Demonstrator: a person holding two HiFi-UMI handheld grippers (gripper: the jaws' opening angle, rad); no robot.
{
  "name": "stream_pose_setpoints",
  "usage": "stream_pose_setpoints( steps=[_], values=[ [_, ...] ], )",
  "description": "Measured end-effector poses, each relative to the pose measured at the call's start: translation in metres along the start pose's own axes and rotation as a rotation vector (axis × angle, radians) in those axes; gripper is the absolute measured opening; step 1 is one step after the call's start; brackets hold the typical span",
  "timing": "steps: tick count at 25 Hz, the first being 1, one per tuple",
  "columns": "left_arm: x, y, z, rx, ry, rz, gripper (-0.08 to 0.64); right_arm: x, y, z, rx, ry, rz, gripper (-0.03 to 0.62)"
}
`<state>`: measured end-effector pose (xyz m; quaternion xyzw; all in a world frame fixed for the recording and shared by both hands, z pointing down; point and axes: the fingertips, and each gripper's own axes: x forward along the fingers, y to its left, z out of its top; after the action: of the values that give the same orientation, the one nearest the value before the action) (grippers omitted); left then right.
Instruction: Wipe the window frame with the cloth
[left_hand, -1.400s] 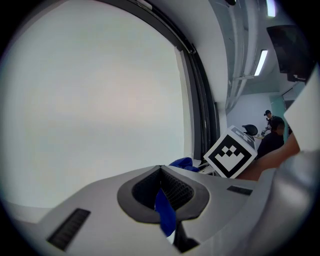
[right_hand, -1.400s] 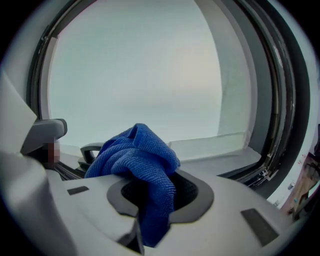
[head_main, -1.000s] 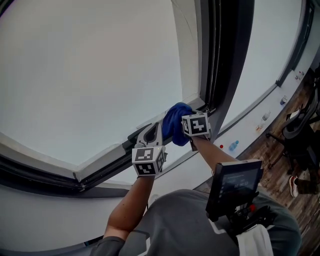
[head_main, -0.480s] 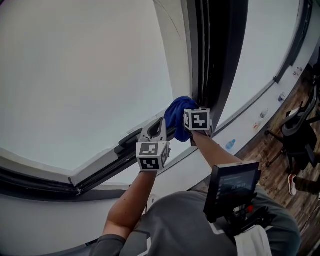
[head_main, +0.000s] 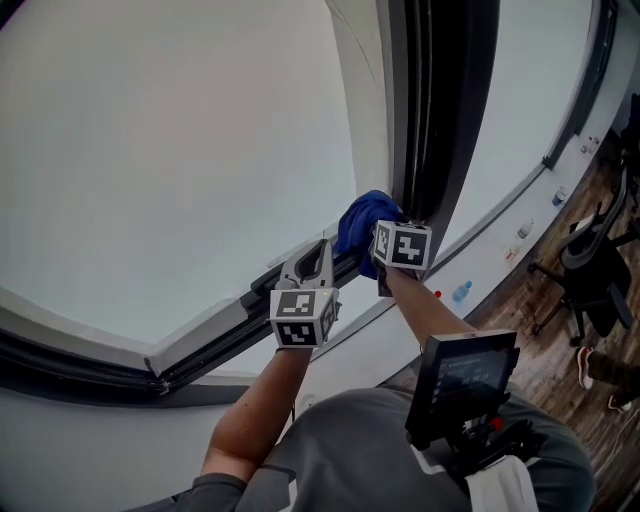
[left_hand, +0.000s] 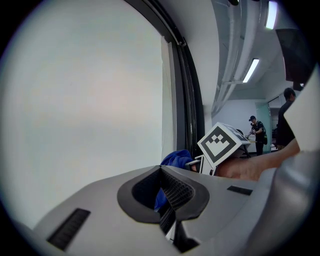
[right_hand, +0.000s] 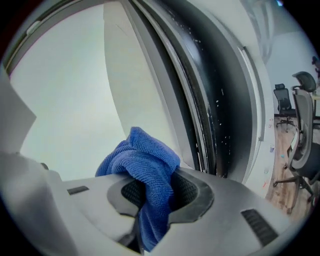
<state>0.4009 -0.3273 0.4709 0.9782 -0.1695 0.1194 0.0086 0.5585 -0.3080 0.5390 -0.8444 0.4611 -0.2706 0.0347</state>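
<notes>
My right gripper (head_main: 384, 238) is shut on a bunched blue cloth (head_main: 362, 221). It presses the cloth into the corner where the dark bottom rail (head_main: 225, 322) of the window frame meets the dark upright post (head_main: 440, 120). In the right gripper view the cloth (right_hand: 145, 160) bulges out between the jaws of the right gripper (right_hand: 152, 184), next to the dusty black post (right_hand: 212, 100). My left gripper (head_main: 318, 258) is shut and holds nothing; it rests by the rail just left of the cloth. From the left gripper (left_hand: 163, 173) the cloth (left_hand: 175, 158) shows beyond the jaws.
A white sill (head_main: 500, 240) with a few small bottles runs along the right-hand window. Office chairs (head_main: 590, 260) stand on the wooden floor at the right. A device with a screen (head_main: 458, 375) hangs at the person's chest. People (left_hand: 257, 131) stand far off in the room.
The right gripper has carried the cloth a little up and to the right along the bottom rail, into the corner by the upright post. The left gripper has hardly moved.
</notes>
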Motion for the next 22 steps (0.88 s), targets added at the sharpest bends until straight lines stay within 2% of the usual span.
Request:
stream_pose_setpoints(
  steps=[5, 7, 10, 14, 17, 22],
  values=[
    [-0.029, 0.023, 0.011, 0.054, -0.021, 0.006, 0.009, -0.016, 0.034, -0.002, 0.111, -0.067, 0.038, 0.098],
    [-0.027, 0.020, 0.017, 0.037, -0.043, 0.002, 0.008, -0.026, 0.026, 0.003, 0.123, -0.075, 0.012, 0.098],
    [-0.020, 0.018, 0.011, 0.010, -0.032, -0.006, 0.009, -0.023, 0.012, -0.003, 0.143, -0.051, -0.037, 0.098],
    [-0.011, 0.017, 0.006, 0.021, -0.015, -0.027, 0.009, -0.003, 0.007, -0.011, 0.161, -0.024, -0.061, 0.098],
    [-0.003, 0.015, -0.003, 0.029, 0.009, -0.038, 0.009, 0.009, -0.002, -0.016, 0.210, -0.029, -0.087, 0.098],
    [-0.001, 0.006, -0.016, 0.075, 0.042, -0.068, 0.009, 0.019, -0.017, -0.019, 0.262, -0.047, -0.161, 0.098]
  ],
)
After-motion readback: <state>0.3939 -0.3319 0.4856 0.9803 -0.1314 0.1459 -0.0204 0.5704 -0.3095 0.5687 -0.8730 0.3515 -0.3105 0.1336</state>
